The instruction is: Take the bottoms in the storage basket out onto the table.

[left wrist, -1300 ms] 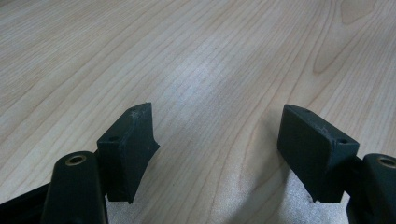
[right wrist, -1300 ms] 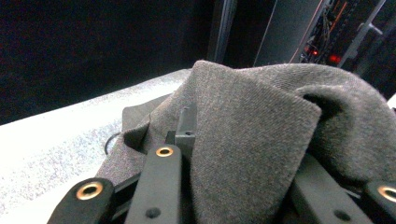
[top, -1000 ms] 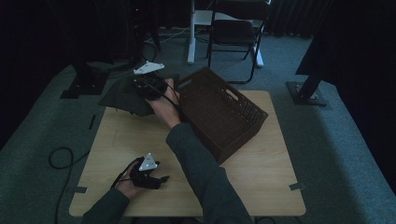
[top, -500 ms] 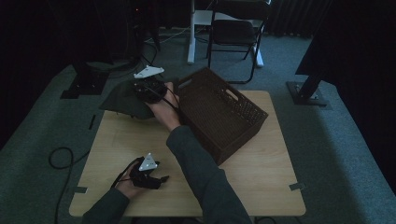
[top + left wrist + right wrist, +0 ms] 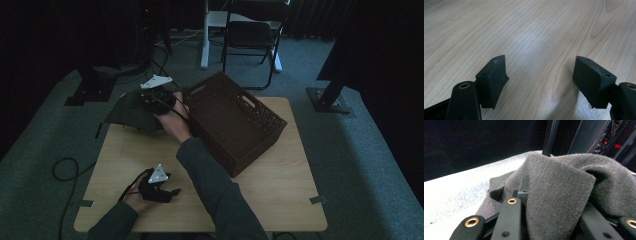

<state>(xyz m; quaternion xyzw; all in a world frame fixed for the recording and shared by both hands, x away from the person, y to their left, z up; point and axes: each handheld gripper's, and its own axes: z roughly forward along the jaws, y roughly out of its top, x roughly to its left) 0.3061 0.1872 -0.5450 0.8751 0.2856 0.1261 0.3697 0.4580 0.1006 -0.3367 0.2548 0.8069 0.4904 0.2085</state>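
A dark grey cloth (image 5: 131, 113) hangs over the table's far left corner, bunched up where my right gripper (image 5: 153, 98) holds it. In the right gripper view the cloth (image 5: 564, 190) is folded between the jaws and covers most of them; one finger (image 5: 524, 186) pokes out beside the fold. The gripper is shut on the cloth. My left gripper (image 5: 169, 192) rests on the wooden table (image 5: 280, 185) near the front left. Its jaws stand wide apart over bare wood (image 5: 536, 30), with nothing between its fingertips (image 5: 540, 65).
A large dark brown woven basket (image 5: 256, 101) stands tilted across the table's middle and back, right beside my right forearm. A folding chair (image 5: 250, 35) and metal stand bases (image 5: 330, 100) are on the carpet beyond the table. A cable (image 5: 65, 172) trails off the left side.
My right hand with the cloth has drifted slightly nearer along the table's far left corner. The left gripper has stayed still on the table.
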